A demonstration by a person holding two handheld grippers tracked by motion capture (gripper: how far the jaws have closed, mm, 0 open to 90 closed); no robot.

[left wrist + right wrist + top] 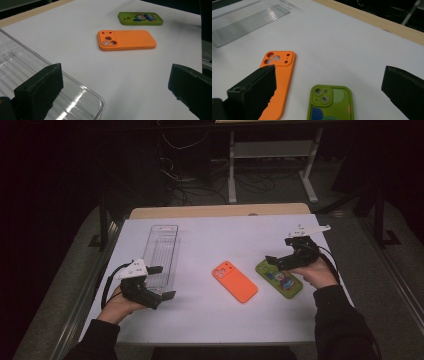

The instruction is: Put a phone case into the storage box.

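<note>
On the table (pixel 210 320): white sheet, everything rests here
Clear tray (pixel 161 254): left side, lying flat
Orange phone case (pixel 234 281): centre, flat
Green phone case (pixel 279 278): just right of orange, apart
Left gripper (pixel 161 282): released, beside the tray's near end
Right gripper (pixel 278 254): released, above the green case

Orange phone case (pixel 235 281) flat mid-table, white table cover (pixel 225 240), wooden table edge (pixel 220 211), tangled cables (pixel 200 185) behind.

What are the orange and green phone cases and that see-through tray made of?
The orange case looks like matte silicone or soft plastic: even colour, no glare, rounded edges. The green case seems similar, with a printed cartoon on its back. The tray appears to be rigid clear plastic: transparent, glossy, with a ribbed bottom.
</note>
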